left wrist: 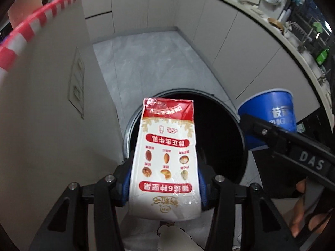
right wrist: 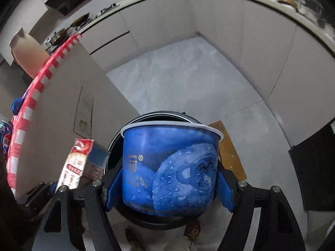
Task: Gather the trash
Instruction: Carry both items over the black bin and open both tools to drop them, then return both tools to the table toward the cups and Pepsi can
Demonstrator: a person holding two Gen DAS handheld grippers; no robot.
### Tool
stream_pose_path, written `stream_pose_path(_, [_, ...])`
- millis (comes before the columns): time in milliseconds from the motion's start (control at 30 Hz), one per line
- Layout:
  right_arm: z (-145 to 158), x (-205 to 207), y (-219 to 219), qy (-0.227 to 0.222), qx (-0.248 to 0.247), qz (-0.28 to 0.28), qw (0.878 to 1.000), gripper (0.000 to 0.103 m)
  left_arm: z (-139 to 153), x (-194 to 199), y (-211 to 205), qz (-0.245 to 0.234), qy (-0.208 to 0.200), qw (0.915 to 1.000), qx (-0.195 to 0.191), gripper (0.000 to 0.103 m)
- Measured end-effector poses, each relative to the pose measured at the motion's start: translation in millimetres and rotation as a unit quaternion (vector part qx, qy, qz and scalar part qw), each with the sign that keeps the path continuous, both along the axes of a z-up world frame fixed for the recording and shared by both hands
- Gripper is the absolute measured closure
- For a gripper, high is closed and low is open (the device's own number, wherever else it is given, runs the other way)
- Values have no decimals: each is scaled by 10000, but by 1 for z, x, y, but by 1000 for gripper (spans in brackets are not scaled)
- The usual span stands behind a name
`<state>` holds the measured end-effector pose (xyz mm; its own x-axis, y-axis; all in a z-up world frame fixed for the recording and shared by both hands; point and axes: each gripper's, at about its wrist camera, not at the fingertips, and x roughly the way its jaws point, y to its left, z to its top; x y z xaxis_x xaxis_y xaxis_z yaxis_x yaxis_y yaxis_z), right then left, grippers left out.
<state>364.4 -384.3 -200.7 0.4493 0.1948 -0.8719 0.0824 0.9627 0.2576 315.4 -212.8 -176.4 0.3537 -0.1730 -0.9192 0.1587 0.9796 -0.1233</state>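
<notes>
Over the round black bin (left wrist: 226,146), left gripper (left wrist: 165,179) clamps a milk carton (left wrist: 167,156); right gripper (right wrist: 169,190) clamps a blue paper tub (right wrist: 169,167).

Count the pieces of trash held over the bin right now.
2: a milk carton in the left hand-held gripper and a blue cup in the right hand-held gripper. The bin's inside is too dark to check.

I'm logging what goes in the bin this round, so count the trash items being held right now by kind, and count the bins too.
Milk cartons: 1, the red and white carton in the left claw
Blue paper cups: 1, the blue cup in the right claw
Trash bins: 1, the round black bin below both
Total: 3
</notes>
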Motion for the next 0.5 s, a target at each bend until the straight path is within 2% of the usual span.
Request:
stream_pose_path(133, [-12,11,-2,95,-96,42,9999,21,-13,11,-5,134,155,9997,166,37])
stream_pose_path(200, [-10,13,-5,49,-64,9,10000,21,-9,13,-8,156,130,9995,238,35])
stream_pose_path(333, [11,6,-13,-192,-71,-170,9996,21,22,3,-7,267,-171,9992,255,35])
stream_pose_path(467, [45,-4,-12,-428,-88,-318,9985,21,72,-11,4,258,-526,9982,145,35])
stream_pose_path(500, [55,-8,-10,-493,-142,-340,9981,21,77,-12,7,245,-582,9979,132,35])
